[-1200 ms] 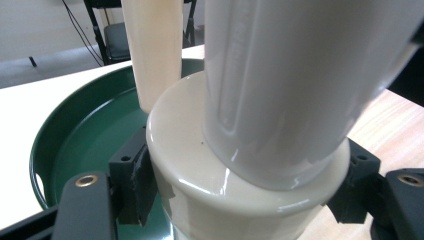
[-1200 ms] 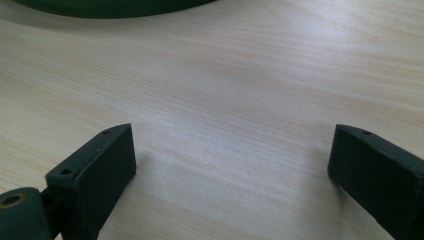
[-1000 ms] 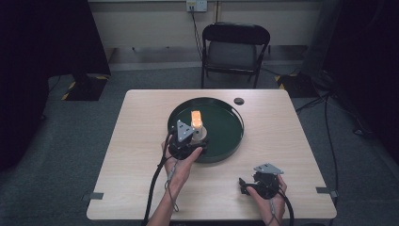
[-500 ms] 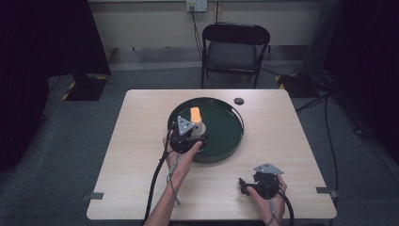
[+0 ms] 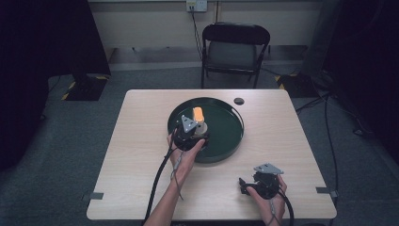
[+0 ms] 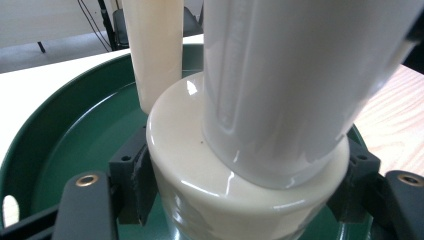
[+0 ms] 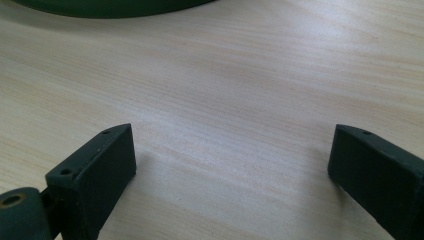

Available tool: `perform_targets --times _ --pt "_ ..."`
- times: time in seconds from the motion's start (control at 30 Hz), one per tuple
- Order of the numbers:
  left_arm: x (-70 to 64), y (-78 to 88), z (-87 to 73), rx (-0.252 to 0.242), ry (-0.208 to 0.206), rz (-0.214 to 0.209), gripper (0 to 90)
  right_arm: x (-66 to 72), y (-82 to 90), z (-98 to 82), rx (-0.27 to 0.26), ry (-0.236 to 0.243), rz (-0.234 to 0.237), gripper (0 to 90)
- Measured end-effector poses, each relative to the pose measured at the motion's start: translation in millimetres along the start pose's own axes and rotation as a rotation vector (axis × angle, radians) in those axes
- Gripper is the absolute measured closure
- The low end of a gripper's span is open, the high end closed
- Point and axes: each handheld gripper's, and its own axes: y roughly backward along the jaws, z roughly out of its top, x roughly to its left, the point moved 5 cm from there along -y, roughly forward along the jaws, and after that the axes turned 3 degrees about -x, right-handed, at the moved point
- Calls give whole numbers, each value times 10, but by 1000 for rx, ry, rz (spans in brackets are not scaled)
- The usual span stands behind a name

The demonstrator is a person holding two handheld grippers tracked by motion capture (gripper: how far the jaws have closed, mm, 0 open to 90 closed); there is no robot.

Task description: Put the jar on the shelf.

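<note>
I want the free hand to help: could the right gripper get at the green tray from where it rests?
Probably yes: the right gripper rests with jaws open, and bare table lies between it and the green tray rim.

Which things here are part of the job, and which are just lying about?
In use: cream glossy cylindrical piece clamped in left hand-held gripper; round dark green tray.
Lying about: small black disc; black folding chair; right hand-held gripper, open.
</note>
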Motion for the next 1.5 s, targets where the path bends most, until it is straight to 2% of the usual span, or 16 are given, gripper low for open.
perform_targets --times 0.43,0.8,1.5 --pt "17 -170 -112 35 -7 15 286 1 1 -1 1 -1 0 44" --pt "-25 -282 -176 49 -8 3 286 0 0 0 0 -1 0 44" --pt "4 -318 -217 53 -8 17 286 1 0 0 0 -1 0 44"
